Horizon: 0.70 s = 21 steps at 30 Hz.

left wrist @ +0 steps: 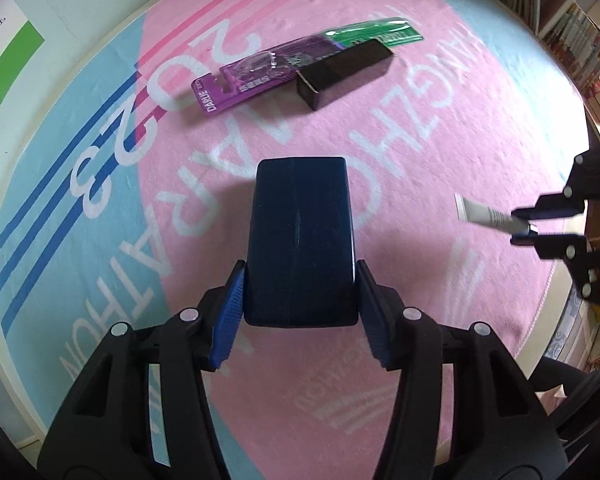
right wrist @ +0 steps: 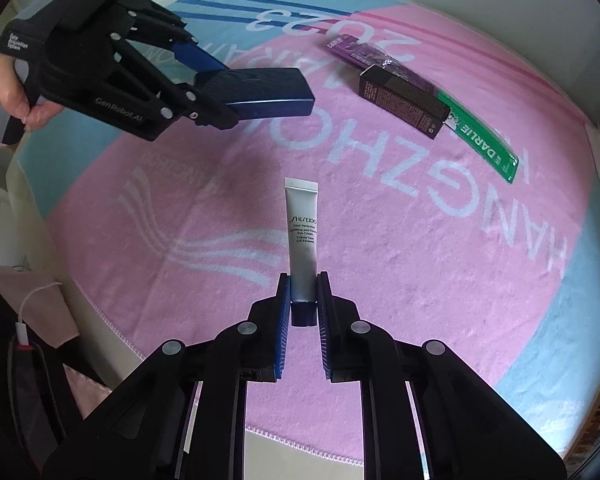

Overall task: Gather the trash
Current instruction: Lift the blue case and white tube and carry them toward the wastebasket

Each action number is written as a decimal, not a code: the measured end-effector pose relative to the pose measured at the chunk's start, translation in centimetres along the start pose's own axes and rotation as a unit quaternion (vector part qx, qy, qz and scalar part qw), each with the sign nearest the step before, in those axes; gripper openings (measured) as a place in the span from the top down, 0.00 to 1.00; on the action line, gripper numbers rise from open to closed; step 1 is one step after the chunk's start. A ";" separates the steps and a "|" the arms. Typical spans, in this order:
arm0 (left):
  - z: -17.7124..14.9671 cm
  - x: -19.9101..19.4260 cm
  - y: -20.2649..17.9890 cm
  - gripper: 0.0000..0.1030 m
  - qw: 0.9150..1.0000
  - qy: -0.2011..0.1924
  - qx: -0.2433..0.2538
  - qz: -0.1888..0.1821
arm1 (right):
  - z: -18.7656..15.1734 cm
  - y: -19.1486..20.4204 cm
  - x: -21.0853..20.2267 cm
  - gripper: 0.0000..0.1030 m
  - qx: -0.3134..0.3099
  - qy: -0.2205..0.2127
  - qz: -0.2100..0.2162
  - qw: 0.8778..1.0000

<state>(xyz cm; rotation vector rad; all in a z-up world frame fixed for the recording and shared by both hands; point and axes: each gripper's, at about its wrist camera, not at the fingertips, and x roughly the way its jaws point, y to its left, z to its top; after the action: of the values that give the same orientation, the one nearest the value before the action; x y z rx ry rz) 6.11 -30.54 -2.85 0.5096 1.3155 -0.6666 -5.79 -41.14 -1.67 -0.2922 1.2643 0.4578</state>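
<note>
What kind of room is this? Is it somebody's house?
Probably a room in a home. A pink and blue towel printed with a marathon name covers the surface, shelves of books stand behind it, and a face cream tube and toothbrush packs are about.

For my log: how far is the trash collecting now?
Nothing visibly binned; no bin in view. In hand: the left hand-held gripper is shut on the dark blue box, and the right hand-held gripper on the white cream tube. Left on the towel: the black box and the toothbrush packs.
</note>
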 end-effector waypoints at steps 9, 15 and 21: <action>-3.2 -1.3 -2.7 0.51 0.999 -0.008 0.047 0.006 | -2.8 0.5 -2.3 0.86 0.023 -0.007 -0.029 0.999; -4.2 -2.3 -6.1 0.51 0.997 -0.013 0.077 0.001 | -4.3 1.6 -3.3 0.86 0.046 -0.016 -0.046 0.998; -4.9 -3.3 -9.2 0.51 0.994 -0.022 0.107 -0.010 | -6.4 2.4 -4.3 0.86 0.078 -0.021 -0.063 0.995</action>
<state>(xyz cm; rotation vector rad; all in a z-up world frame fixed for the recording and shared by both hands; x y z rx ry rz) -4.12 -33.24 -0.28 0.6533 1.2161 -0.8369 -13.30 -42.68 0.75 -0.2279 1.2252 0.2549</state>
